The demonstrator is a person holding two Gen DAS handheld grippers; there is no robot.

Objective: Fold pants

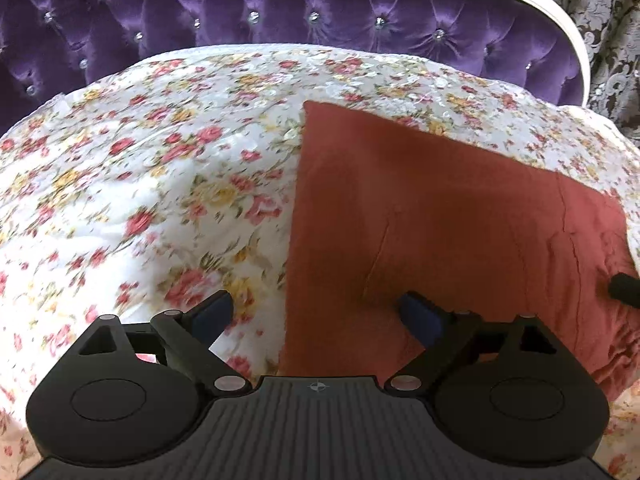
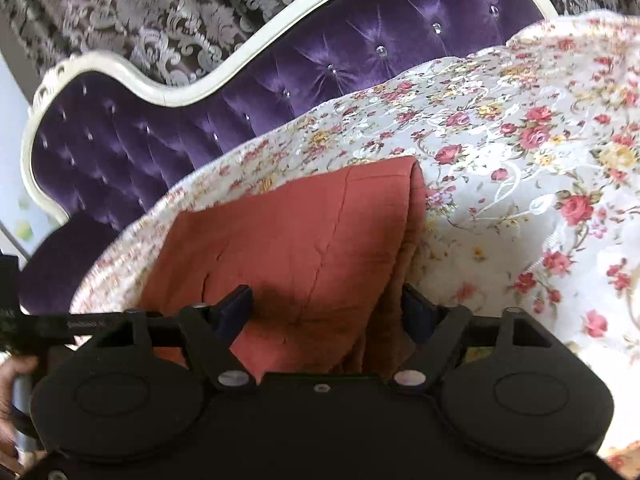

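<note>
We see the pants [image 1: 440,208], rust-red soft cloth, folded into a flat, roughly rectangular panel on the floral bedspread [image 1: 140,168]. The bedspread is white, glossy and quilted, with a red and yellow rose print. One long crease runs down the pants' top layer, and there is a stitched seam near the right edge in the left wrist view.

Left gripper [image 1: 316,312]: jaws wide, nothing between them. Its right blue pad [image 1: 420,316] sits over the cloth near the pants' left edge; the left pad is over the bedspread. We cannot tell if either touches.

Right gripper [image 2: 328,304]: jaws wide apart, straddling the near end of the pants [image 2: 300,232], where stacked folded edges bunch thicker. Pads look clear of the cloth, no grip.

Behind: purple tufted velvet headboard [image 1: 280,4] with crystal buttons and a curved white frame; grey damask curtain [image 2: 140,12] behind it.
</note>
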